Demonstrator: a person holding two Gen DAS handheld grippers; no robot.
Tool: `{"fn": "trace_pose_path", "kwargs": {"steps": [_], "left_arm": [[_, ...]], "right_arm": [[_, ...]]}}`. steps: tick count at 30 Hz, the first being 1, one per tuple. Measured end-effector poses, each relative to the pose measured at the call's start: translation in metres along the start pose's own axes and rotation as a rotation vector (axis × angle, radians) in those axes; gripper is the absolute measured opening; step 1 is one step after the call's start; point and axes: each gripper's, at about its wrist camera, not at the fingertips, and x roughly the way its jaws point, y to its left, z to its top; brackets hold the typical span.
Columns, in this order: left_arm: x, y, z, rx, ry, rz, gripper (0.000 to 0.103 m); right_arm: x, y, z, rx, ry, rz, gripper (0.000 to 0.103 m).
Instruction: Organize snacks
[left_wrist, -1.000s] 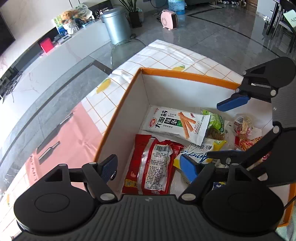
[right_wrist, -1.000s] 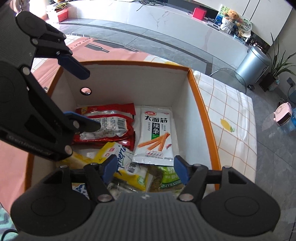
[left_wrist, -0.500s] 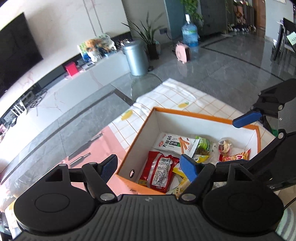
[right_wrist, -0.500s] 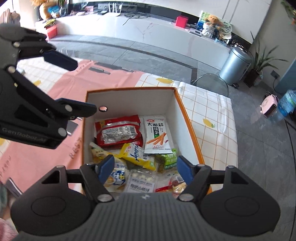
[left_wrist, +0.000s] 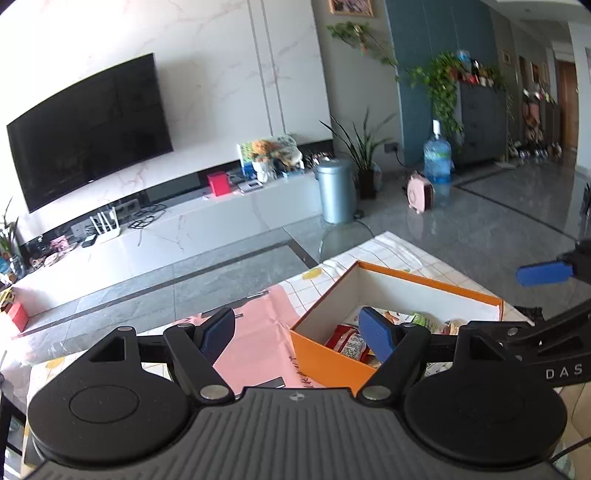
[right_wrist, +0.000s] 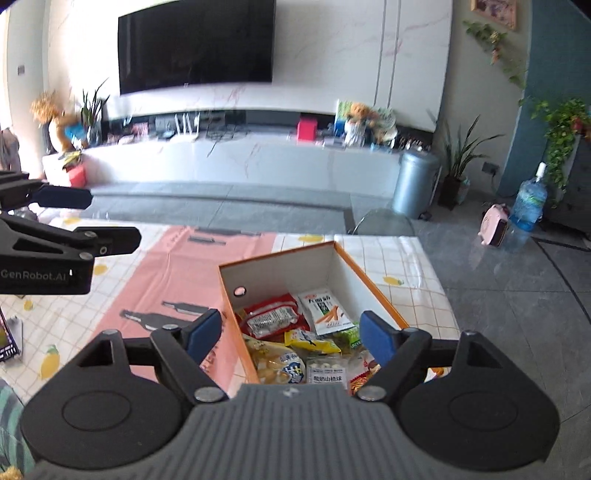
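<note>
An orange box with white inner walls (right_wrist: 284, 269) stands on the table and holds several snack packets: a red packet (right_wrist: 271, 319), a white and green packet (right_wrist: 325, 308), a yellow packet (right_wrist: 312, 339) and others. The box also shows in the left wrist view (left_wrist: 325, 356). My left gripper (left_wrist: 299, 334) is open and empty, raised above and behind the box. My right gripper (right_wrist: 291, 334) is open and empty, raised above the box's near end. Each gripper shows in the other's view at the frame edge.
The table carries a cloth, pink (right_wrist: 173, 280) and white checked with lemons (right_wrist: 410, 266). A magazine (right_wrist: 7, 341) lies at the table's left edge. Beyond are a grey floor, a TV bench, a metal bin (right_wrist: 415, 184) and a water bottle (right_wrist: 528, 203).
Both grippers have risen and pulled back from inside the box and tilted up toward the room. Both stayed open and empty. The snacks have not moved.
</note>
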Motion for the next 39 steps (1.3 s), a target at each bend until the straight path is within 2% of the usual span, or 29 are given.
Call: {"fn": "trace_pose_path", "kwargs": {"steps": [4,7,11,15,25,39], "left_arm": [[-0.014,0.004,-0.019,-0.052,-0.010,0.021,0.090],[-0.018,0.005,-0.034,-0.079,-0.002,0.044,0.091],[-0.022,0.006,-0.054,-0.078,0.012,0.116,0.091],[-0.021,0.009,-0.073,-0.109,0.039,0.138,0.091],[-0.014,0.009,-0.107,-0.140,0.117,0.117,0.091],[0.016,0.001,-0.124,-0.138,0.211,0.103,0.091]], "right_arm": [[-0.022,0.021,-0.024,0.051,-0.081,-0.028,0.084],[-0.029,0.035,-0.040,0.082,-0.107,-0.060,0.084],[-0.034,0.051,-0.058,0.117,-0.136,-0.101,0.084],[-0.037,0.062,-0.072,0.160,-0.150,-0.119,0.084],[-0.023,0.084,-0.105,0.134,-0.118,-0.160,0.084],[0.016,0.068,-0.124,0.183,-0.034,-0.176,0.084]]}}
